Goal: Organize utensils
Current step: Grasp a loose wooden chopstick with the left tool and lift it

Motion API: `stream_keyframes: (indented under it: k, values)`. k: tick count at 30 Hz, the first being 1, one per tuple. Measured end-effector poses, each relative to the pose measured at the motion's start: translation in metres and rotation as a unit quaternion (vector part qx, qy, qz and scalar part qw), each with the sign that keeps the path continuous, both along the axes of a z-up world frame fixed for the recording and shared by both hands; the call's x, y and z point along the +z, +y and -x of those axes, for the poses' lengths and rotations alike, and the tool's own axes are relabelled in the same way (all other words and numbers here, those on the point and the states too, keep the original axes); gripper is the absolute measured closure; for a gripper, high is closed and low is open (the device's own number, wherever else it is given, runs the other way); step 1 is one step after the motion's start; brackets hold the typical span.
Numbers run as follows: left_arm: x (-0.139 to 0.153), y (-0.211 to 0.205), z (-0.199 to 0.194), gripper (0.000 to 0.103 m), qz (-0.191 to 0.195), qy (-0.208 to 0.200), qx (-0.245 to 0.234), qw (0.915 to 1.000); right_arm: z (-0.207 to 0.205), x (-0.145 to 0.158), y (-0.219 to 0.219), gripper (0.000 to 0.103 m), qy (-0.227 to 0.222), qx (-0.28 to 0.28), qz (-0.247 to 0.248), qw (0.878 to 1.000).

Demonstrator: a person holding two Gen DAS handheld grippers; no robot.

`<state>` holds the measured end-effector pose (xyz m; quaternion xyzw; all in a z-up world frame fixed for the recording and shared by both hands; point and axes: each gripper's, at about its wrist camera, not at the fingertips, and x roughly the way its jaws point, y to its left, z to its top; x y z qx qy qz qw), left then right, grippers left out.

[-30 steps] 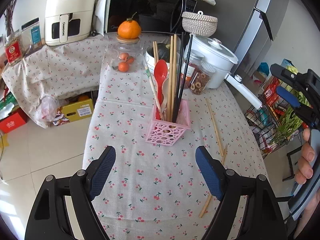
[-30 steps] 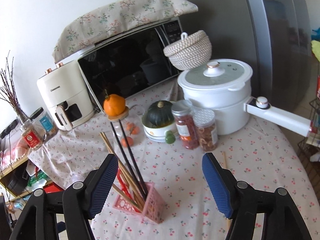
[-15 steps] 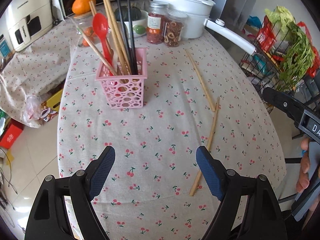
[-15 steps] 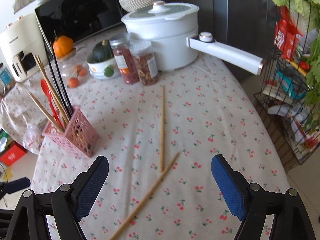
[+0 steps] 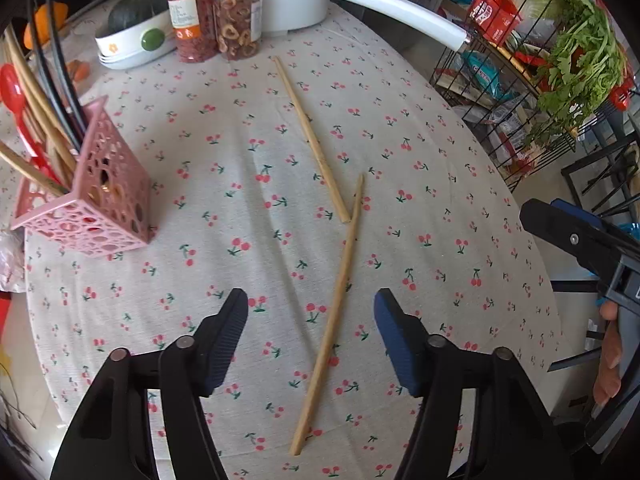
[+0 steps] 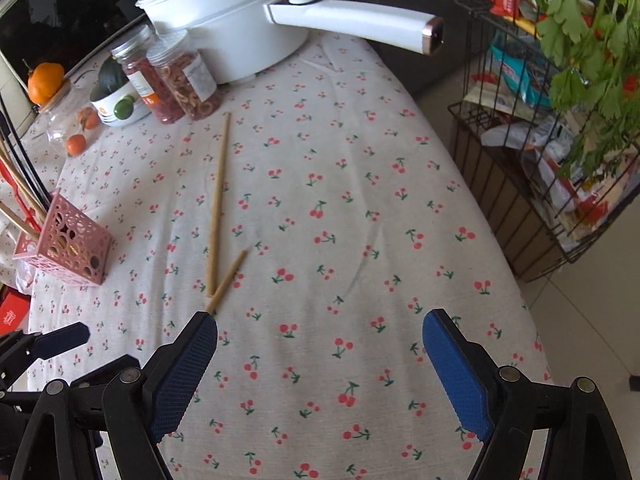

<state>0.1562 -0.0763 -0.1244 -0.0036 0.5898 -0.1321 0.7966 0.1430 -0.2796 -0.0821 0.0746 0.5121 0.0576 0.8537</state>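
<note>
Clearly the nearest risk sat under the left gripper [image 5: 310,336]: its jaws were closing with the near chopstick [image 5: 332,320] lying between them on the table [image 5: 460,184], the pads not yet on the wood and nothing held. That stick ran slantwise across the gap rather than square to it, so I judged the closing pads could roll it or pivot it flat on the cloth instead of catching it.

The right gripper [image 6: 320,368] hung wide open and empty over bare cloth, its left finger just beside the same stick's lower part; a small drift could have knocked the stick away from the other gripper.

Farther out, the near stick's tip lay just beside the end of the far chopstick [image 5: 310,140], perhaps touching it, so lifting one might have dragged the other toward the table edge.

Beyond, at the left, the pink holder [image 5: 100,204] stood crowded with chopsticks and a red spoon [image 5: 10,88]; a careless insertion could have jammed against them or tipped the light holder.
</note>
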Motion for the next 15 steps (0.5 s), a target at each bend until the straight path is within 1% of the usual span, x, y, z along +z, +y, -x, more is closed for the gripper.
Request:
stream_keyframes:
  k: [1, 2, 4, 9, 11, 12, 13, 15]
  values:
    - [-0.006, -0.006, -0.006, 0.055, 0.009, 0.01, -0.002, 0.9999, -0.001, -0.003, -0.004, 0.015, 0.005, -0.002, -0.002, 1.0]
    - [-0.012, -0.011, -0.012, 0.063, 0.013, 0.017, -0.003, 0.9998, -0.003, -0.005, -0.008, 0.015, 0.009, -0.004, -0.002, 1.0]
    - [-0.022, -0.023, -0.022, 0.07, 0.013, 0.024, -0.004, 0.9996, -0.006, -0.009, -0.016, 0.015, 0.015, -0.01, -0.002, 1.0]
    - [-0.041, -0.048, -0.036, 0.082, -0.015, 0.028, -0.024, 0.9992, -0.009, -0.012, -0.031, 0.015, 0.021, -0.028, -0.013, 0.999]
    - [-0.043, -0.055, -0.037, 0.088, -0.035, 0.018, -0.029, 0.9988, -0.01, -0.011, -0.032, 0.015, 0.022, -0.031, -0.019, 0.999]
    - [-0.043, -0.057, -0.038, 0.089, -0.043, 0.016, -0.032, 0.9984, -0.01, -0.011, -0.032, 0.015, 0.021, -0.032, -0.019, 0.999]
    - [-0.044, -0.059, -0.037, 0.095, -0.053, 0.015, -0.034, 0.9979, -0.01, -0.011, -0.032, 0.015, 0.021, -0.032, -0.019, 0.999]
    - [-0.043, -0.058, -0.035, 0.096, -0.063, 0.01, -0.037, 0.9973, -0.01, -0.012, -0.032, 0.015, 0.024, -0.032, -0.018, 0.999]
